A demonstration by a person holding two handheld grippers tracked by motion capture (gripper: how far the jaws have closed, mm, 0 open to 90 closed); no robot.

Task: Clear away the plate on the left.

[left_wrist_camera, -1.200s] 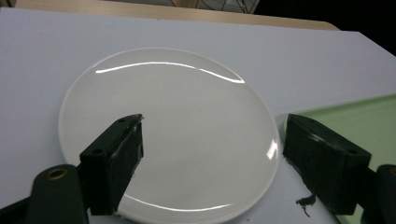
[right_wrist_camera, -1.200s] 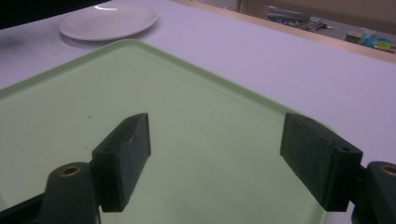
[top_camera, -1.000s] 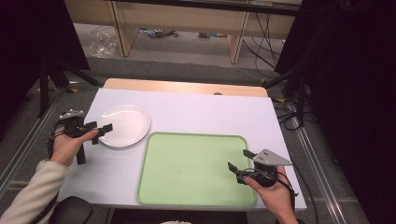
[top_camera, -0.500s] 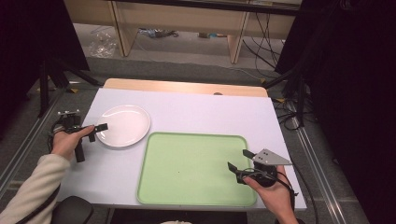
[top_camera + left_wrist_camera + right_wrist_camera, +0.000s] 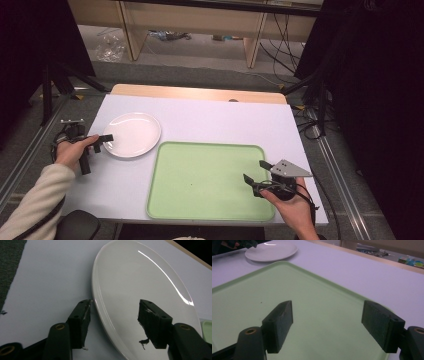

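Item: white plate (image 5: 132,134), round, shallow, glossy. It lies flat on the white worktop (image 5: 210,120) toward its left side, just beside the far left corner of the green tray (image 5: 210,182) and not overlapping it.

Left tongs (image 5: 113,315): at the plate's left rim, straddling it. One pad sits over the inside of the plate, the other just outside the rim on the worktop. The jaws have just been closing, with the rim between them; a gap remains at each pad, so nothing is pinched.

Right tongs (image 5: 327,325): spread wide, holding nothing, above the tray's near right corner, well apart from the plate.

Tray: rectangular, raised edge.
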